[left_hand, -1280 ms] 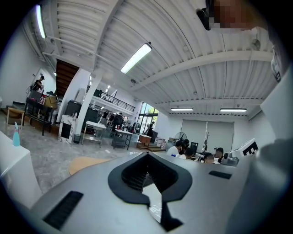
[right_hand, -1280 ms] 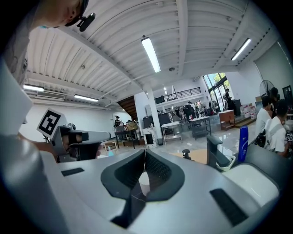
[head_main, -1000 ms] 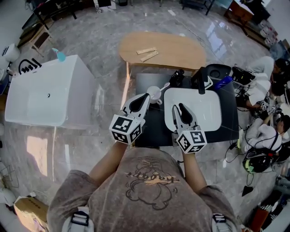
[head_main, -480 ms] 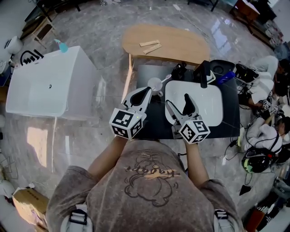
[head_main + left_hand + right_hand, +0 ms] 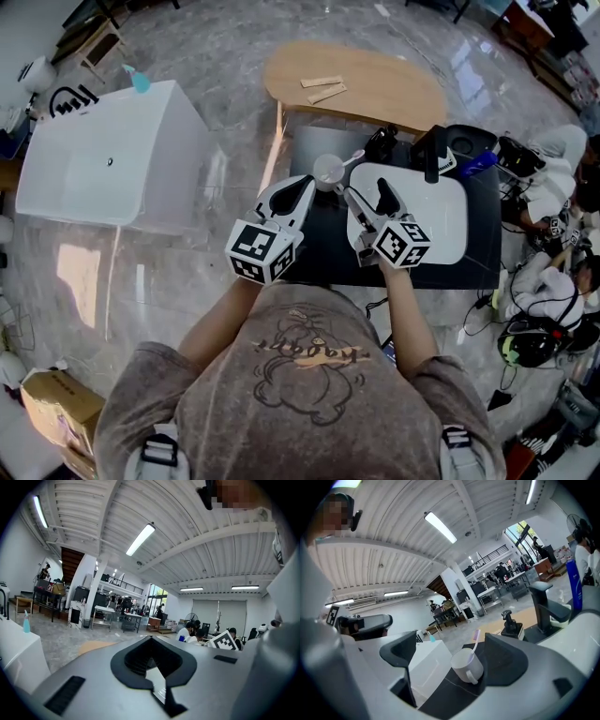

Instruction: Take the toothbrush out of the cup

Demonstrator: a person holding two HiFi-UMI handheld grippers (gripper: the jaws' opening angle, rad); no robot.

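A white cup (image 5: 327,171) with a handle stands on the black counter (image 5: 323,246), left of the sink. A toothbrush (image 5: 353,158) leans out of it to the right. In the right gripper view the cup (image 5: 467,666) and the pale purple toothbrush (image 5: 475,641) show ahead, between the two fingers. My right gripper (image 5: 367,194) is just right of the cup, its jaws opening, nothing pressed between them. My left gripper (image 5: 302,187) is shut and empty, its tip close to the cup's left side. In its own view the left gripper (image 5: 152,667) hides the cup.
A white sink basin (image 5: 433,220) with a black faucet (image 5: 433,154) fills the counter's right part. A blue bottle (image 5: 478,165) lies behind it. A wooden table (image 5: 356,94) stands beyond, a white box (image 5: 112,159) to the left. People sit at the right edge.
My right gripper has opened wide and moved left from over the sink to beside the cup. The left gripper has stayed by the cup.
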